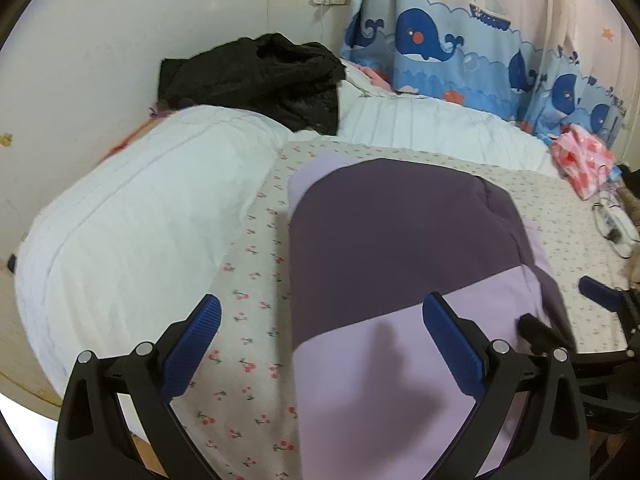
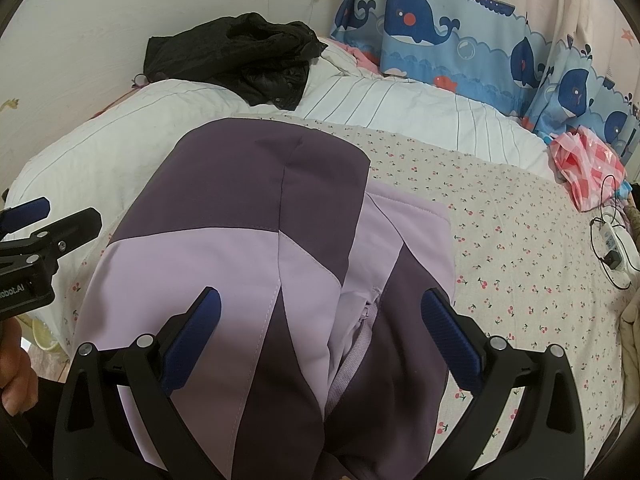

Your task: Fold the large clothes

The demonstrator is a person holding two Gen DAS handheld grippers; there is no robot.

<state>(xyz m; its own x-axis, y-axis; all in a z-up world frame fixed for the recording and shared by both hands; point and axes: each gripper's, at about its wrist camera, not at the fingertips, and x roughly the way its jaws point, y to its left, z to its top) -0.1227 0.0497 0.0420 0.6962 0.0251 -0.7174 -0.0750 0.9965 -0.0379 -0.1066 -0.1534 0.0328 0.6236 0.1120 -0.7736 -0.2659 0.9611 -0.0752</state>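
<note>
A two-tone jacket, dark purple and lilac [image 1: 392, 240] [image 2: 256, 216], lies partly folded on the cherry-print bed sheet [image 1: 248, 344] [image 2: 500, 248]. My left gripper [image 1: 322, 328] is open and empty, hovering over the jacket's left edge, its right finger above the lilac panel. My right gripper [image 2: 320, 320] is open and empty above the jacket's near part, straddling the zipper [image 2: 366, 316]. The left gripper also shows at the left edge of the right wrist view [image 2: 36, 224]; the right gripper shows at the right edge of the left wrist view [image 1: 604, 296].
A white rolled duvet [image 1: 132, 216] [image 2: 400, 104] lies along the wall side. A black garment [image 1: 256, 76] [image 2: 240, 56] sits on it at the back. Whale curtain [image 1: 460, 48], pink bag [image 2: 588, 164], and a power strip with cable [image 2: 616, 248] are at the right.
</note>
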